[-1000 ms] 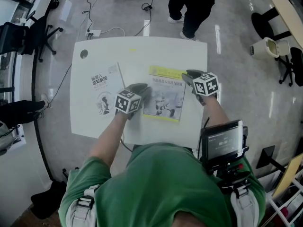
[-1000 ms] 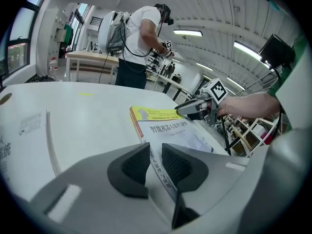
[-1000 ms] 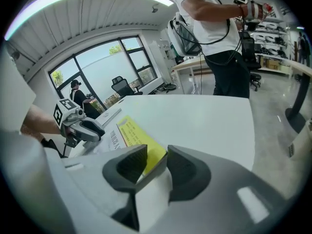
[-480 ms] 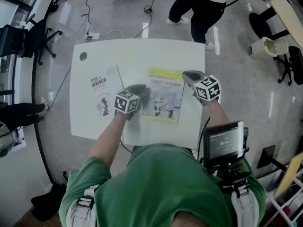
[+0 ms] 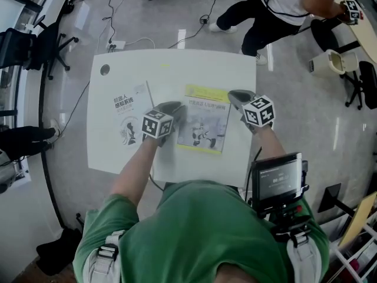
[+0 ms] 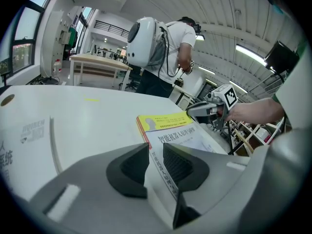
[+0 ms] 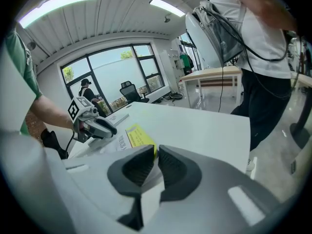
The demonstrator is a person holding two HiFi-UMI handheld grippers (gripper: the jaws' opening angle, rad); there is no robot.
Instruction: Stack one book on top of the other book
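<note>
on the yellow book (image 5: 203,122), right gripper (image 5: 234,96) has clamped.

Table (image 5: 177,69) bearing two books side by side (apart, neither on the other), left book (image 5: 128,119) towards the left edge, right book (image 5: 204,122) near the middle, person (image 5: 277,10) standing beyond the far right corner

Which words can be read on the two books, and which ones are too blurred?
"智能机器人": start of the title on the yellow-banded book; the characters after it are blurred.
"感知系统": second title line on the white book; the line above it is unclear.
Smaller print on both covers: too small to read.
</note>
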